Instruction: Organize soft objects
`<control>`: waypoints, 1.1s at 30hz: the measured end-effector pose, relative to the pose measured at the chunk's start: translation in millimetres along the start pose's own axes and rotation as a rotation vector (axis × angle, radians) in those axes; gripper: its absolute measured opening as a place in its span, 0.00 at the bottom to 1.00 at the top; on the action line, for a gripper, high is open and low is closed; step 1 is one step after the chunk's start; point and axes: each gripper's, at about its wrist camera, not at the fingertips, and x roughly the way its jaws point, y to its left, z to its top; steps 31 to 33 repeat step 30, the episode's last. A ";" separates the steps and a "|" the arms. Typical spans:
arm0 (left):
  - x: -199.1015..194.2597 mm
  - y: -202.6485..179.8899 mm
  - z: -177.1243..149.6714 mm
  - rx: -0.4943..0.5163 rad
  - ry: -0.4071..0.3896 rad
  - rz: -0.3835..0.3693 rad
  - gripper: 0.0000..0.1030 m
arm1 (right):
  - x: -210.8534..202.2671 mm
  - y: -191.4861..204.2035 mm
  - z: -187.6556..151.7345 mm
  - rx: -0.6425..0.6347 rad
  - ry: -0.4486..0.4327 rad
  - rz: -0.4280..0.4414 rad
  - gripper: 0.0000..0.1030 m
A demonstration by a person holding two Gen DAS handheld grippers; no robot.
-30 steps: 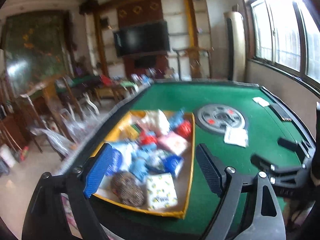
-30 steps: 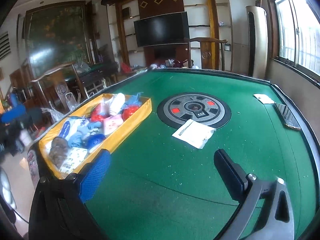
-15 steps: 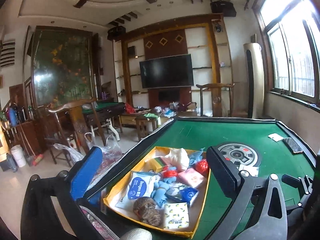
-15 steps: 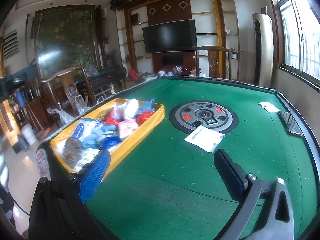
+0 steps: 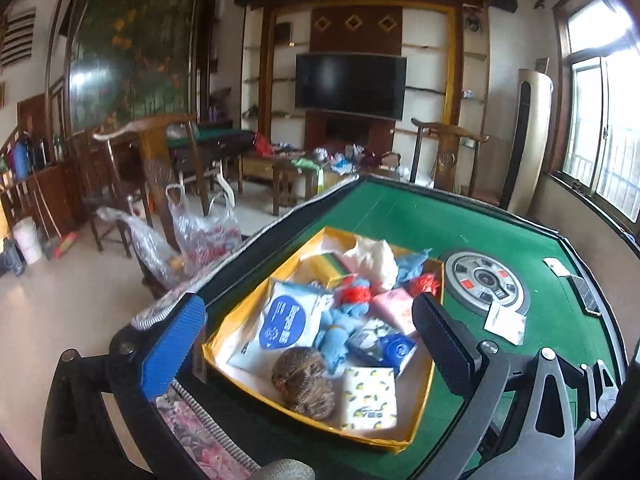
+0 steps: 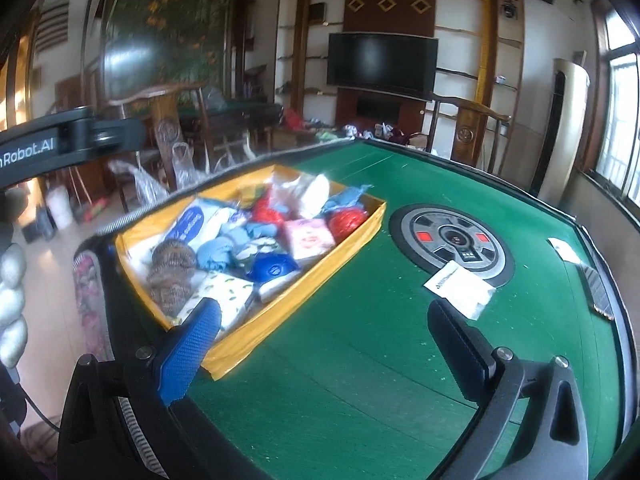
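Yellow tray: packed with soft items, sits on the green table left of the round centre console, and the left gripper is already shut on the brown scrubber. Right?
Not quite. The left gripper is open and holds nothing; the left wrist view shows its fingers spread apart above the yellow tray, with the brown scrubber lying loose inside. The rest stands: tray on the green table, left of the round centre console.

Each handheld tool is a black plastic two-finger gripper (image 5: 308,344) with angular, open-framed arms that carry triangular cut-outs and round silver screw heads at the joints. On both, one finger wears a bright blue ribbed rubber pad (image 5: 174,350), while the opposite finger bears a black ridged pad (image 5: 442,346). The second black gripper (image 6: 324,342) shows the same build, its blue pad (image 6: 188,354) dotted with a fine diamond texture. In the right wrist view, a black bar with white "Robot.AI" lettering (image 6: 28,148) appears, with a thin black cable (image 6: 36,414) below it.
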 end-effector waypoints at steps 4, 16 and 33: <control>14.0 10.7 -7.5 -0.029 0.037 0.001 1.00 | 7.6 9.3 4.4 -0.021 0.018 -0.006 0.99; 57.5 40.0 -21.0 -0.094 0.163 -0.004 1.00 | 23.1 29.2 20.9 -0.087 0.056 -0.049 0.99; 73.3 60.8 -25.4 -0.119 0.201 0.027 1.00 | 37.1 52.7 31.0 -0.134 0.076 -0.029 0.99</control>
